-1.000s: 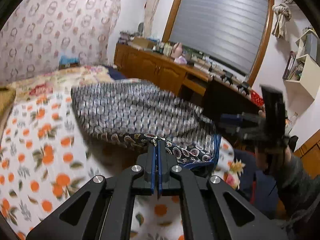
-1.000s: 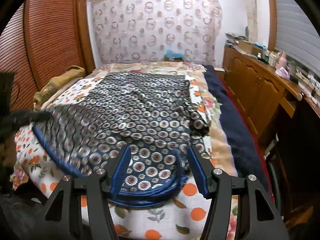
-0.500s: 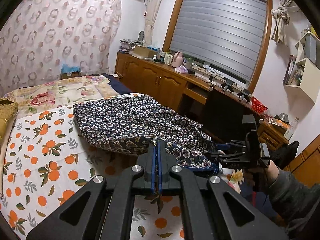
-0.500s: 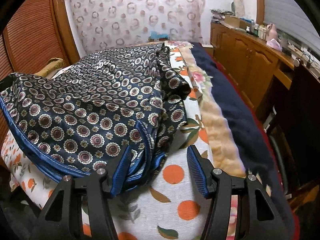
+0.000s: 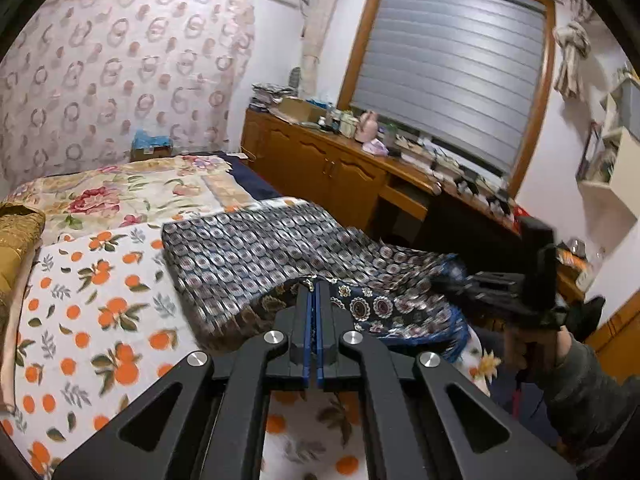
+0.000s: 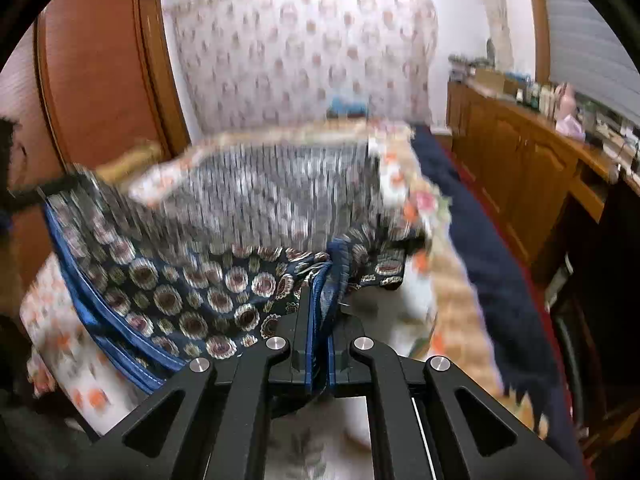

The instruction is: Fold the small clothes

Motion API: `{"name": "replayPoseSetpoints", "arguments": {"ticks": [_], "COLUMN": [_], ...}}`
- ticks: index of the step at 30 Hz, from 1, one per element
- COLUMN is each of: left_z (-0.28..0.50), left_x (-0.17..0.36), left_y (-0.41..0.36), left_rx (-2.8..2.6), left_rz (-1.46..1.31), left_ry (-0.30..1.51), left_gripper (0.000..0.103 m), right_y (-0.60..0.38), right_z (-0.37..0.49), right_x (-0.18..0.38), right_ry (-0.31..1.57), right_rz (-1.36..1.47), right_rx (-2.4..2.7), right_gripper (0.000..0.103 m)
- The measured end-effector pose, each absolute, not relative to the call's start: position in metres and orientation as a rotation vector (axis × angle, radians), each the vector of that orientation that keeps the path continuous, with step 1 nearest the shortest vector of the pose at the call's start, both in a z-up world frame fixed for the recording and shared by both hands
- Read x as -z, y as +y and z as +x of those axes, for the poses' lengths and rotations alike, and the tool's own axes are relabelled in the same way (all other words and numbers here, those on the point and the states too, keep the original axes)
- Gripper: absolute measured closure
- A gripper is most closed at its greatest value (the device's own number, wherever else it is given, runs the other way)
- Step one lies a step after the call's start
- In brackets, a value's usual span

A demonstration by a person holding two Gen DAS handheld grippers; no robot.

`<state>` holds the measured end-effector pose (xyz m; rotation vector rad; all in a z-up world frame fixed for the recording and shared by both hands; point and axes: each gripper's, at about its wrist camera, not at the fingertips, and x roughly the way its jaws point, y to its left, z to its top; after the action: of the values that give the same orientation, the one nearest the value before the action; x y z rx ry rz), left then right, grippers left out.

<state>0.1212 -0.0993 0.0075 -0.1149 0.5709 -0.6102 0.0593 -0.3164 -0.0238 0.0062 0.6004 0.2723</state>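
Observation:
A dark navy patterned garment [image 5: 256, 256] with a blue trimmed edge lies on the bed [image 5: 80, 320], its near edge lifted. My left gripper [image 5: 314, 289] is shut on that near edge. To the right, a hand holds my right gripper [image 5: 448, 282] at the garment's other corner. In the right wrist view the right gripper [image 6: 319, 294] has its jaws closing tight on the bunched blue hem, which sits pinched between the pads. The garment [image 6: 192, 292] stretches left from there towards the blurred left gripper [image 6: 28, 196].
The bed carries an orange-fruit sheet and a floral blanket [image 5: 132, 192], with a dark blue cover [image 6: 480, 240] along its side. A wooden cabinet [image 5: 320, 172] with clutter on top runs under the window. A gold cushion [image 5: 20, 228] lies at the left.
The right gripper's jaws, open around the blue hem before, have shut on it. Both grippers have shifted, and the garment's near edge now hangs raised and stretched between them.

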Motion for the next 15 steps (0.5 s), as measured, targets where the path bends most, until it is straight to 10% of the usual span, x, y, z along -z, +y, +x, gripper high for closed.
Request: {"name": "replayPoseSetpoints", "arguments": {"ticks": [15], "left_z": [0.246], "left_x": [-0.003], "left_y": [-0.068], "left_rx": [0.453], "left_rz": [-0.145], "left_ry": [0.618], "left_gripper": [0.101], "right_y": [-0.300], "right_z": [0.186], "right_x": [-0.033], "right_ry": [0.498], "right_rz": [-0.026], "right_rx": [-0.324], "right_gripper": [0.098]}}
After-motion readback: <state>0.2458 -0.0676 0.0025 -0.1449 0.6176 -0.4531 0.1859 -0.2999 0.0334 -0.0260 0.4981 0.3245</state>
